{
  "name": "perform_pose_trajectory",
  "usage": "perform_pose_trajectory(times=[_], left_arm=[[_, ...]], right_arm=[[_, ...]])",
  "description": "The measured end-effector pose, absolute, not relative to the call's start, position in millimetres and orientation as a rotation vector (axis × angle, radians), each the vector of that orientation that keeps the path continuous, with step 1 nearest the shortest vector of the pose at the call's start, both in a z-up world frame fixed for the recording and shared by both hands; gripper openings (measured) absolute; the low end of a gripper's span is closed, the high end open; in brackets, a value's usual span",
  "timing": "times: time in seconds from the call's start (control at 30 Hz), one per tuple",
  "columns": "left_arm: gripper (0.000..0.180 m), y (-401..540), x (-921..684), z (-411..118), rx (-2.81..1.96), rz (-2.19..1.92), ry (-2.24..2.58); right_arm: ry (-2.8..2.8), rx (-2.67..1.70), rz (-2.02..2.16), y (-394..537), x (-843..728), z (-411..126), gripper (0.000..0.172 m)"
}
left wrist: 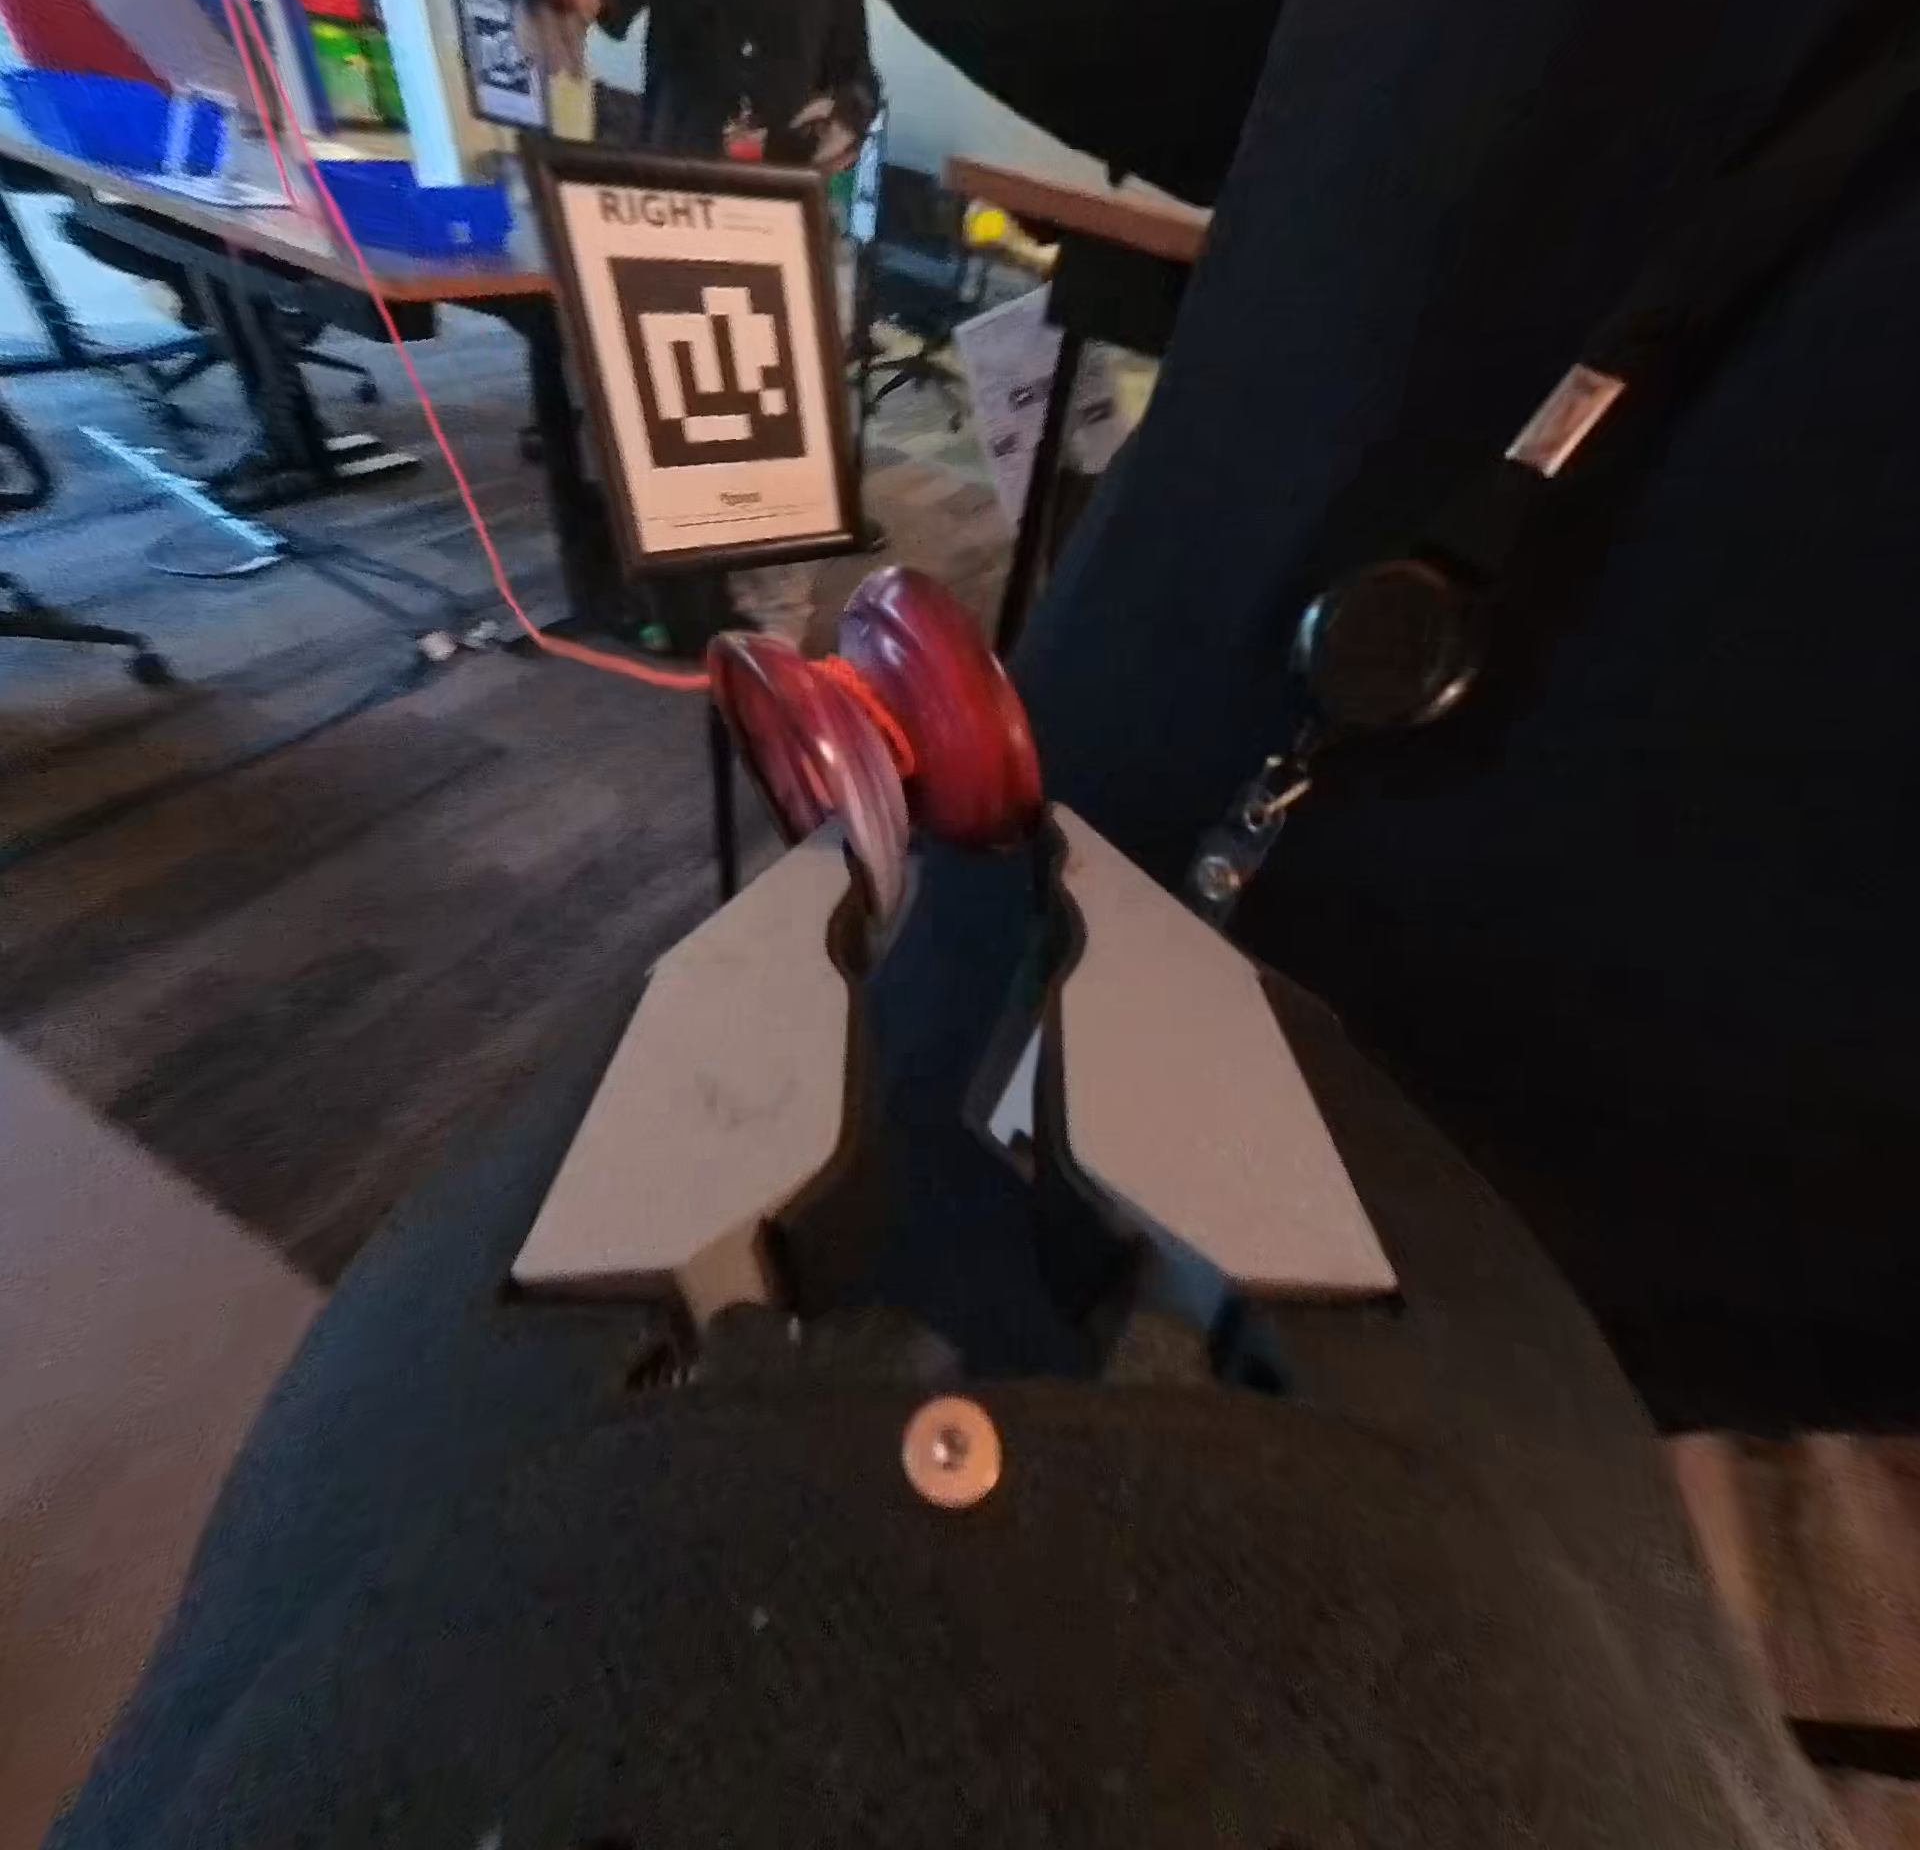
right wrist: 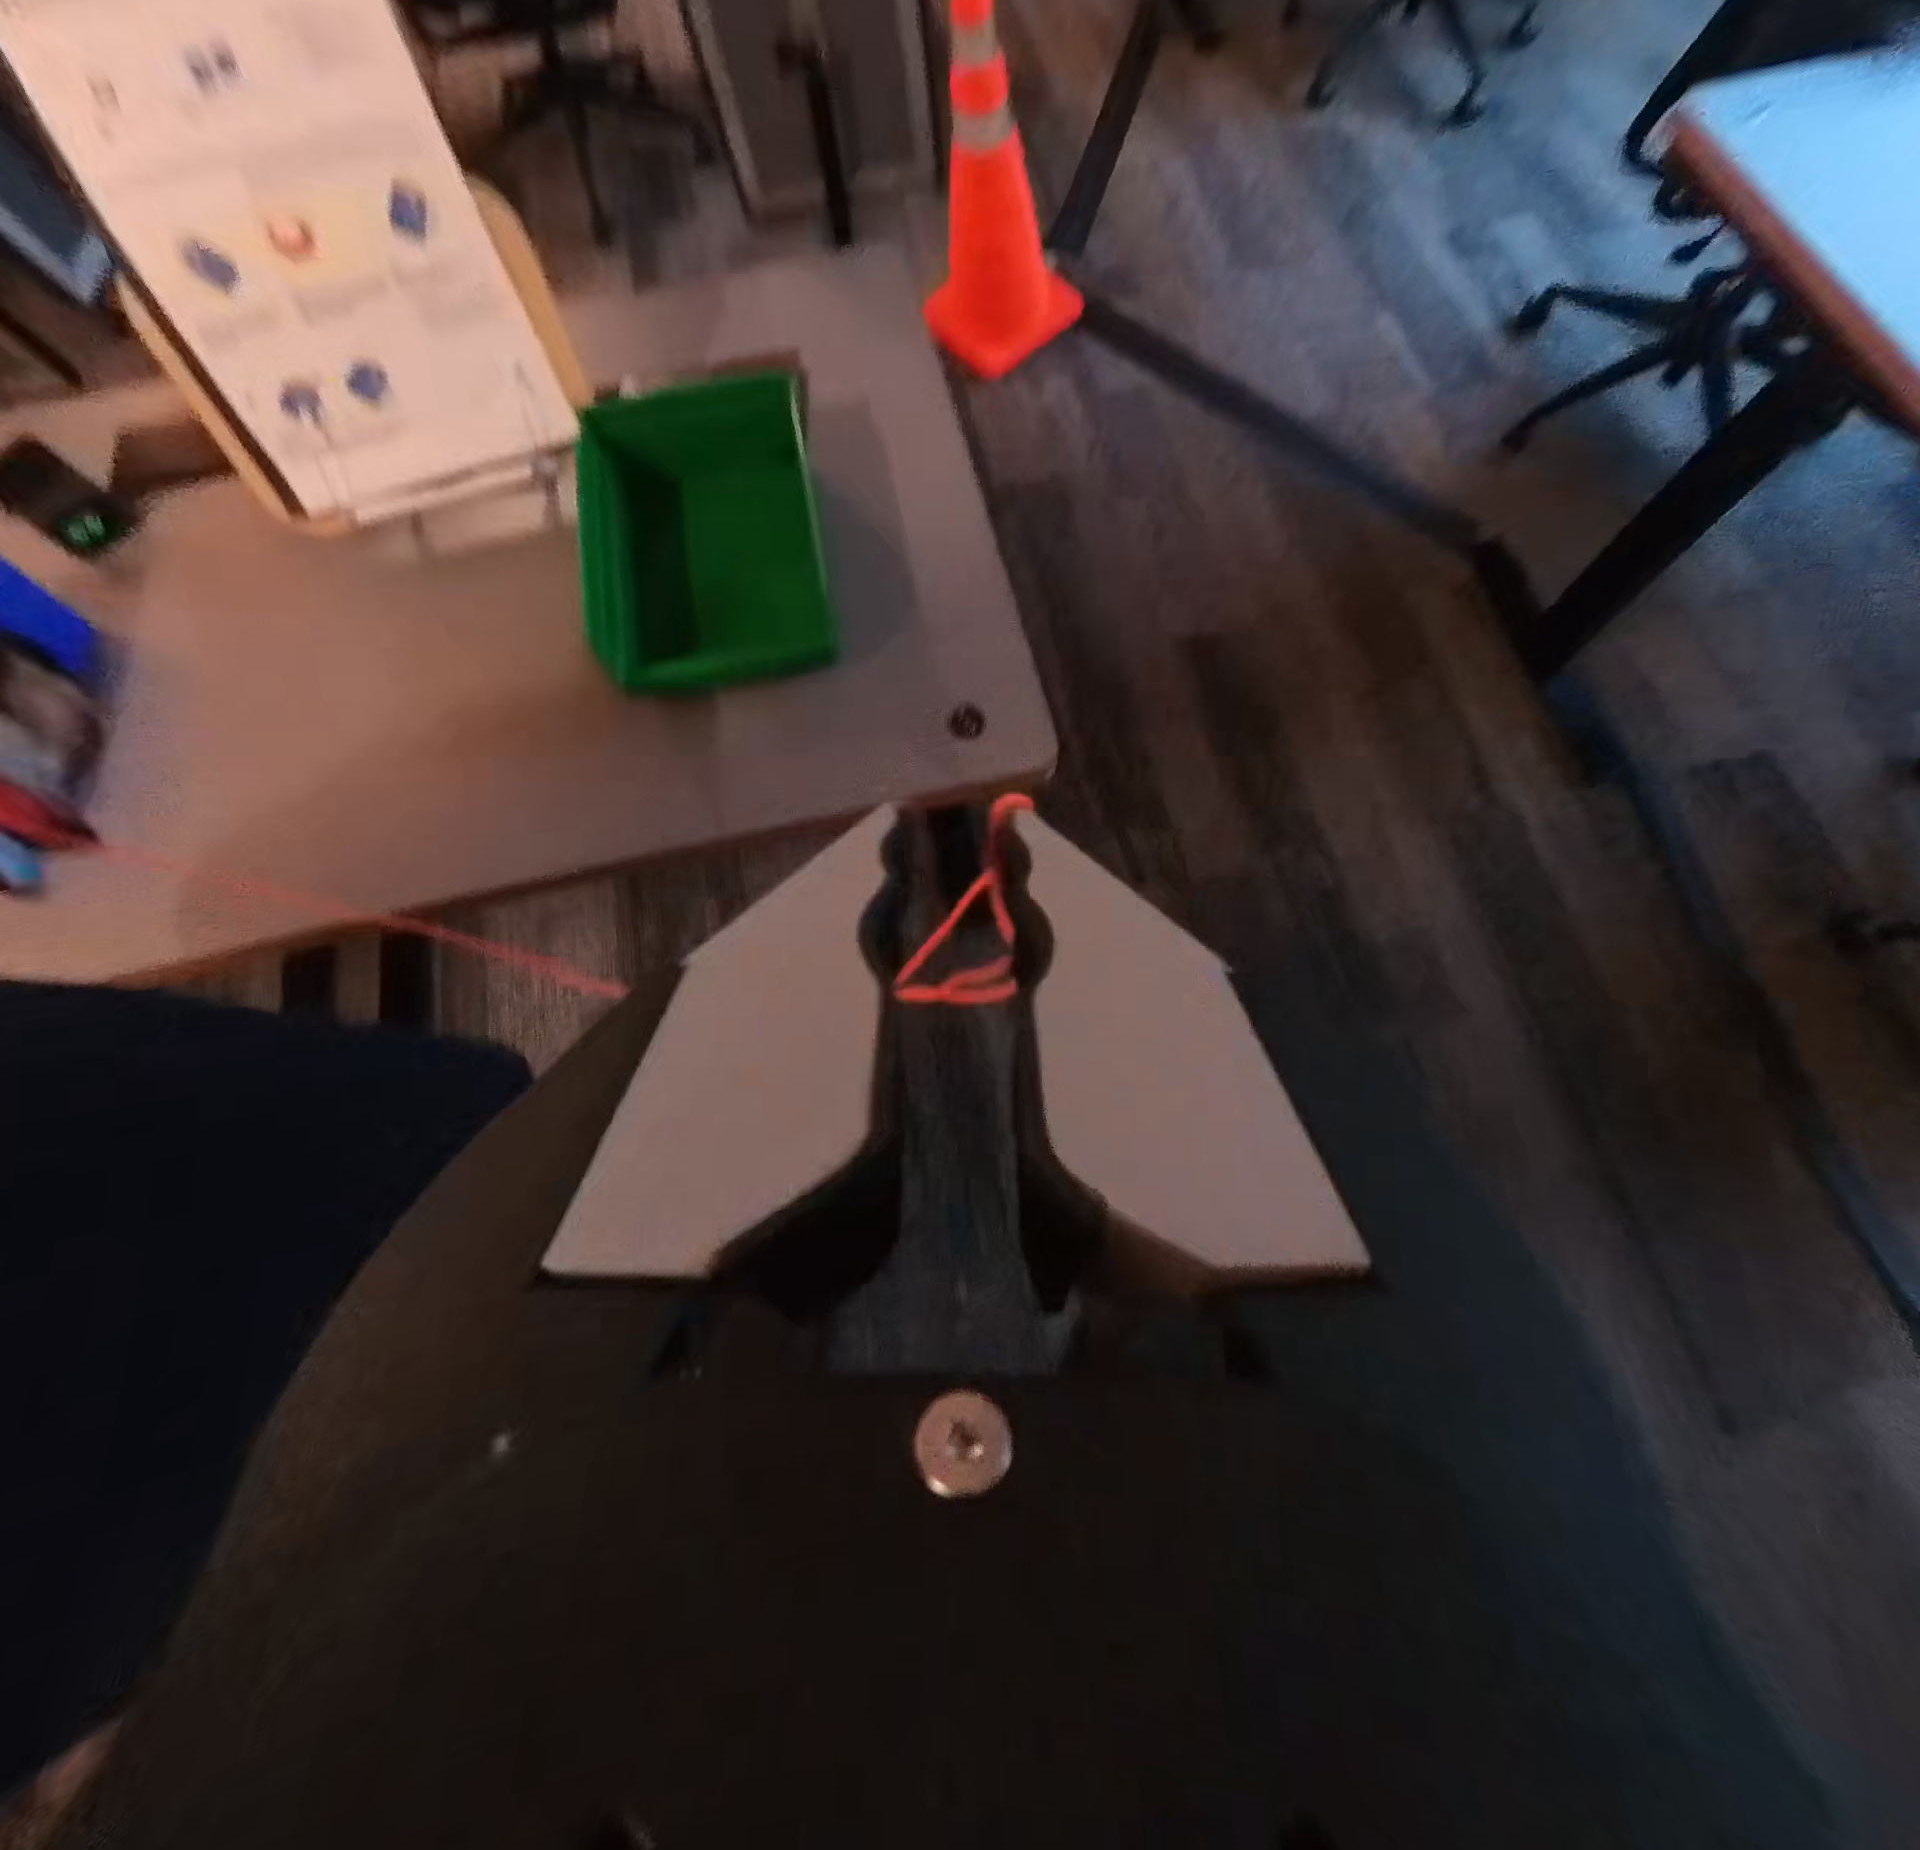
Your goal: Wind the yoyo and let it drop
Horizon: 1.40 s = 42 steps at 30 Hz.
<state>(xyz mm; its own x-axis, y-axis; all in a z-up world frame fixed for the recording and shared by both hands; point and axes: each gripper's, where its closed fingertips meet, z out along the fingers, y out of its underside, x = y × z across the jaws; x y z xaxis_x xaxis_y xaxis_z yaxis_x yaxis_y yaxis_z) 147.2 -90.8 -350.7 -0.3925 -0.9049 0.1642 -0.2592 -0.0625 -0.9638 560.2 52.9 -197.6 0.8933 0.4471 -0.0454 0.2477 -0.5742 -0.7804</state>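
The yoyo (left wrist: pixel 878 730) is motion-blurred, its lower rims hidden behind the left gripper's (left wrist: pixel 951 844) jaws.

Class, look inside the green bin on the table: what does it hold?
The green bin shows only bare green floor and walls; nothing visible inside. Its near wall hides a strip of the floor.

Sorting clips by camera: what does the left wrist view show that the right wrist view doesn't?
Left only: the red yoyo pinched at the left gripper tips, a framed marker sign, a badge reel. Right only: the right gripper with string looped across its fingers, a green bin, an orange cone. Both: the red string.
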Motion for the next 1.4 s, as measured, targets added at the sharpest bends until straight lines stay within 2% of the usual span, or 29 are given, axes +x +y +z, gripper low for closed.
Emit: perform_pose_trajectory(times=[0.1,0.2,0.27,0.43,0.5,0.6,0.67,0.77,0.8,0.87,0.97,1.13,1.2,1.33,1.4], left_arm=[[0.028,-85.8,147.4,-332.2,-1.241,-1.305,1.706],[0.028,-94.1,146.8,-318.0,-1.201,-1.3,1.76],[0.028,-98.7,146.7,-316.9,-1.197,-1.307,1.797],[0.028,-116.9,147.5,-315.5,-1.158,-1.365,1.906],[0.028,-129.5,147.5,-311.3,-1.112,-1.413,1.962],[0.028,-139.1,151.3,-301.8,-1.057,-1.497,1.968],[0.028,-141.5,153.5,-294.8,-1.006,-1.538,1.952],[0.028,-146.4,159.4,-291.1,-0.954,-1.556,1.95],[0.028,-146.6,161.2,-292.1,-0.95,-1.553,1.953],[0.028,-142.9,163.1,-293.3,-0.95,-1.545,1.936],[0.028,-134.2,163.7,-295.0,-0.964,-1.511,1.903],[0.028,-128.5,173.1,-287.7,-0.926,-1.471,1.879],[0.028,-124.1,177.6,-288.1,-0.922,-1.441,1.886],[0.028,-120.6,178.4,-282.5,-0.899,-1.446,1.878],[0.028,-120.3,178.2,-281.7,-0.897,-1.437,1.884]], right_arm=[[-0.599,-2.315,0.267,38.5,537.0,-274.6,0.04],[-0.634,-2.35,0.307,23.3,519.0,-320.6,0.062],[-0.612,-2.359,0.341,13.7,518.5,-335.8,0.072],[-0.466,-2.37,0.309,-14.8,556.4,-346.3,0.085],[-0.46,-2.297,0.421,-29.2,555.5,-331.6,0.086],[-0.549,-1.972,0.942,-61.4,522.1,-275.3,0.079],[-0.594,-1.984,1.121,-77.9,517.0,-271.5,0.072],[-0.712,-2.092,1.061,-91.7,508.7,-284.9,0.088],[-0.758,-2.076,1.061,-98.3,502.9,-280.5,0.089],[-0.819,-2.004,1.086,-110.1,494.8,-263.7,0.091],[-0.876,-1.88,1.129,-120.9,471.8,-231.3,0.106],[-1.133,-1.684,1.073,-112.9,327.0,-217.3,0.101],[-1.214,-1.676,1.174,-116.5,266.3,-234.9,0.1],[-1.258,-1.67,1.03,-96.3,209.3,-267.8,0.098],[-1.261,-1.584,1.076,-99.1,194.4,-258.5,0.086]])
